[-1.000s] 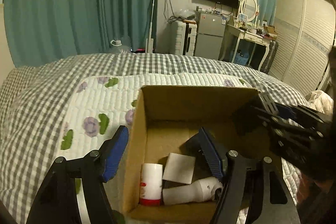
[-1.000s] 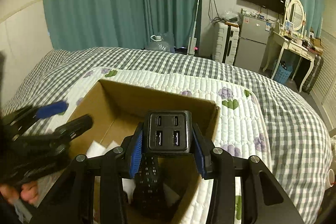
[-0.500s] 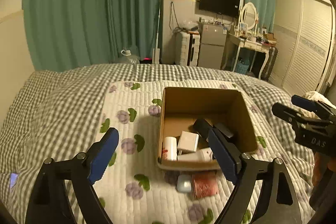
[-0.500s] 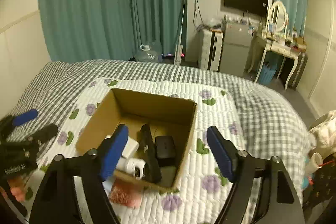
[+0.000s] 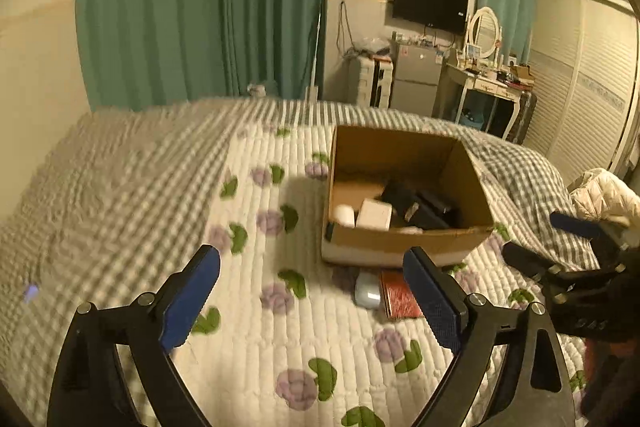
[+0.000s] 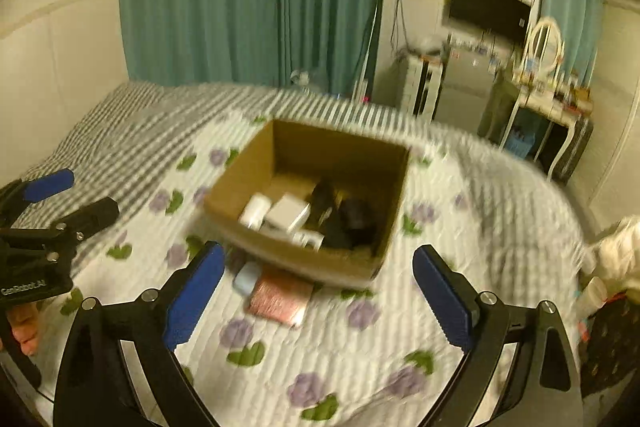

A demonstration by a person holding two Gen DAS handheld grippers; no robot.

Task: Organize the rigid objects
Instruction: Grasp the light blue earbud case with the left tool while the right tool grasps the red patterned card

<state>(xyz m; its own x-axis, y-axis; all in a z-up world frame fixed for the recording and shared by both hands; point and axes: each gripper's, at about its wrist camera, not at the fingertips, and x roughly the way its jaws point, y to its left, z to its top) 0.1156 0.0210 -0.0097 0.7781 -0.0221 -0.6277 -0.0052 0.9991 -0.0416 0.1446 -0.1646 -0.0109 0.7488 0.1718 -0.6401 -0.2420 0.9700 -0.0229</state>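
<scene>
An open cardboard box (image 5: pixel 408 251) stands on the quilted bed; it also shows in the right wrist view (image 6: pixel 304 261). It holds a white cylinder (image 5: pixel 345 215), a white block (image 5: pixel 374 214) and black devices (image 6: pixel 352 219). A pale blue case (image 5: pixel 367 290) and a reddish flat pack (image 6: pixel 280 297) lie on the quilt against the box's near side. My left gripper (image 5: pixel 316 297) is open and empty, held back above the quilt. My right gripper (image 6: pixel 320 295) is open and empty, also held back from the box.
The flowered white quilt (image 5: pixel 280 339) lies over a grey checked cover (image 5: pixel 120 187). A pale jacket (image 5: pixel 604 195) lies at the bed's right edge. Green curtains (image 5: pixel 200 7), a small fridge (image 5: pixel 416 83) and a dressing table (image 5: pixel 492 87) stand beyond the bed.
My right gripper let go of the black charger into the box and opened. Both grippers have pulled back and up from the box, so the whole box now shows.
</scene>
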